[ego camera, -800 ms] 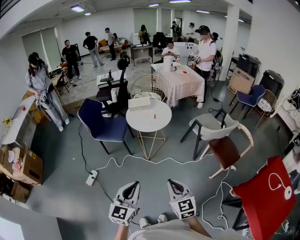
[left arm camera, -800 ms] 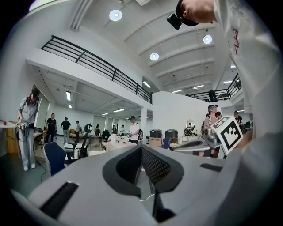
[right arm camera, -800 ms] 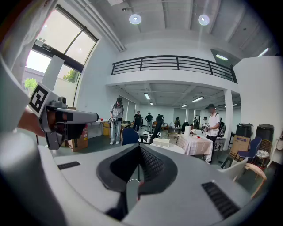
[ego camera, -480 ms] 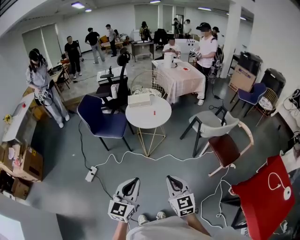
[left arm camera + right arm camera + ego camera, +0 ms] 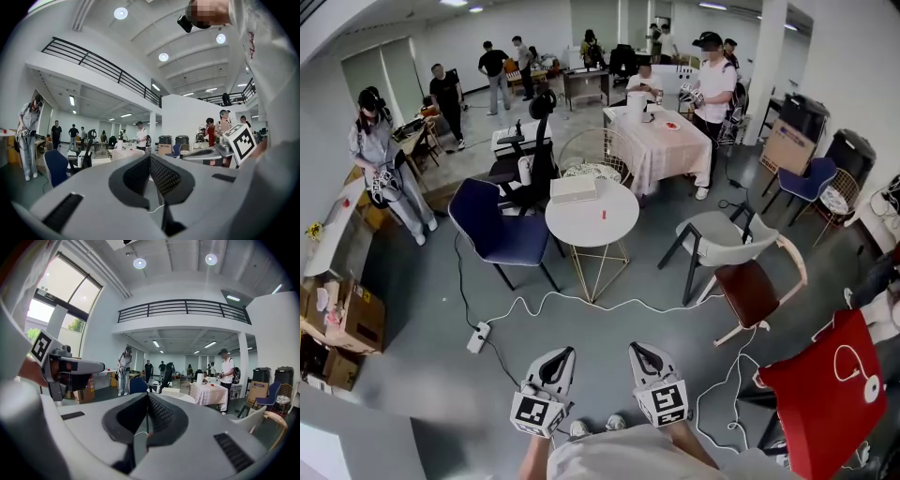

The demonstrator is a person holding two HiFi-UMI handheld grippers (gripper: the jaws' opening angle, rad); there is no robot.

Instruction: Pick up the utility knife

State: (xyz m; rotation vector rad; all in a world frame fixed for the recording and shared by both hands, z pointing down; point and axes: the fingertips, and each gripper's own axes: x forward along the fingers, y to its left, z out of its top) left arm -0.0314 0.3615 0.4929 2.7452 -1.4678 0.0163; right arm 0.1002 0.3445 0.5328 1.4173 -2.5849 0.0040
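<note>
A small red object (image 5: 603, 215), possibly the utility knife, lies on the round white table (image 5: 581, 232) across the floor in the head view. It is too small to make out. My left gripper (image 5: 565, 354) and right gripper (image 5: 636, 349) hang side by side at the bottom of that view, well short of the table. Both point toward it. The left gripper (image 5: 150, 156) has its jaws together with nothing between them. The right gripper (image 5: 147, 395) is likewise shut and empty, and the table (image 5: 183, 398) shows beyond its tips.
A white box (image 5: 573, 188) sits on the table. A blue chair (image 5: 492, 232) stands to its left, a grey chair (image 5: 722, 239) and a wooden chair (image 5: 755, 298) to its right. A white cable (image 5: 581, 304) and power strip (image 5: 476, 337) lie on the floor. Several people stand farther back.
The head view has shifted a little, so the table and both grippers sit slightly higher in the picture. The grippers stay side by side and shut.
</note>
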